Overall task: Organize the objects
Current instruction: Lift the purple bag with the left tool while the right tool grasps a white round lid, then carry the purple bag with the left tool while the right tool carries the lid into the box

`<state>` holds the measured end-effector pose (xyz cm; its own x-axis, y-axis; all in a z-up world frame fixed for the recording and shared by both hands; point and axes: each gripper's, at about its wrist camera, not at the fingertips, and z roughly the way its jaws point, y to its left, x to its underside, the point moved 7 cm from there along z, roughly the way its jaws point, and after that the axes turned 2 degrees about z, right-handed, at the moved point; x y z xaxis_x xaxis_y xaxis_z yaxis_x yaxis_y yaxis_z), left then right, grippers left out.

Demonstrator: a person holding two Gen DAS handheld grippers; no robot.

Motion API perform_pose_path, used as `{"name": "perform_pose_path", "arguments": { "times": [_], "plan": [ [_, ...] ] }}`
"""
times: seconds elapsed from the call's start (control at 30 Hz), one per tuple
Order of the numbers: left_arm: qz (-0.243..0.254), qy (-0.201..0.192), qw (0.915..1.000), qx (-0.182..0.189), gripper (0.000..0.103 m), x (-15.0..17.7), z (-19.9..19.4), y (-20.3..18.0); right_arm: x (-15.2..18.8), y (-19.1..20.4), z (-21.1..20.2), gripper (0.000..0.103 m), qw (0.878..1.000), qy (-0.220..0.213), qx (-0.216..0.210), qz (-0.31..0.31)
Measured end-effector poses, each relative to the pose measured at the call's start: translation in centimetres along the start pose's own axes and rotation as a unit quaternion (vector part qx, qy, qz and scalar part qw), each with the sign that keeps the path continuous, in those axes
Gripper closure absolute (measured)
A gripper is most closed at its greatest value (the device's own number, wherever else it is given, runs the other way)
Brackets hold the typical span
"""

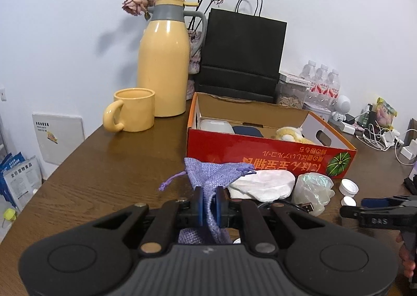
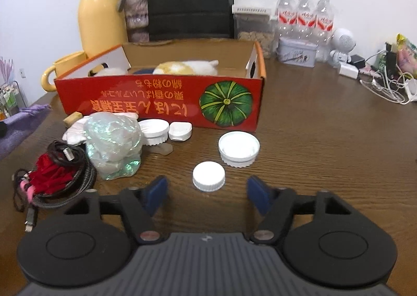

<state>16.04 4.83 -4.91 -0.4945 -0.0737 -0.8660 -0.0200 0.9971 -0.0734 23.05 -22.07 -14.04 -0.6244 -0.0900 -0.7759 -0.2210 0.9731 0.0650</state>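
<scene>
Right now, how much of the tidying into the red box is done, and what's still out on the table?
Done: a plush toy and a white container lie in the red box. In hand: the left tongs are shut on the purple drawstring pouch; the right tongs stand open just short of a small white cap. Left: the larger lid, iridescent wrap, coiled cable.

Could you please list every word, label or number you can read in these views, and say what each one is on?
"DAS": on the right tongs' arm.
Red box: orange Japanese print beside a pumpkin picture, upside down, not clear enough to quote.
Water bottles: red labels, too blurred.
Tin: blurred.
Blue packets on the floor: Chinese print, too small.
Wall panel sticker: unreadable.
</scene>
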Motion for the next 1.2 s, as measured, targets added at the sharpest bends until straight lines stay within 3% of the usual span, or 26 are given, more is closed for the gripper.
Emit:
{"name": "perform_pose_path", "arguments": {
  "times": [0.03, 0.13, 0.53, 0.83, 1.2],
  "plan": [
    [0.002, -0.002, 1.0000, 0.000, 0.095, -0.1, 0.0, -0.2, -0.1, 0.1, 0.3, 0.045, 1.000, 0.000, 0.002, 0.000],
    [0.005, -0.004, 1.0000, 0.003, 0.095, -0.3, 0.2, -0.5, -0.5, 0.5, 0.8, 0.074, 1.000, -0.006, 0.007, -0.006],
    [0.015, -0.018, 0.9997, 0.012, 0.095, -1.9, 0.8, -1.9, -1.4, 1.3, -2.2, 0.074, 0.998, -0.062, -0.013, -0.014],
    [0.026, -0.038, 0.9987, 0.021, 0.095, -4.7, 2.2, -4.0, -4.6, 1.9, -3.6, 0.074, 0.994, -0.109, -0.026, -0.012],
    [0.034, -0.051, 0.9978, 0.023, 0.095, -9.0, 6.0, -6.0, -9.0, 2.6, -2.0, 0.074, 0.990, -0.138, -0.032, -0.015]
  ]
}}
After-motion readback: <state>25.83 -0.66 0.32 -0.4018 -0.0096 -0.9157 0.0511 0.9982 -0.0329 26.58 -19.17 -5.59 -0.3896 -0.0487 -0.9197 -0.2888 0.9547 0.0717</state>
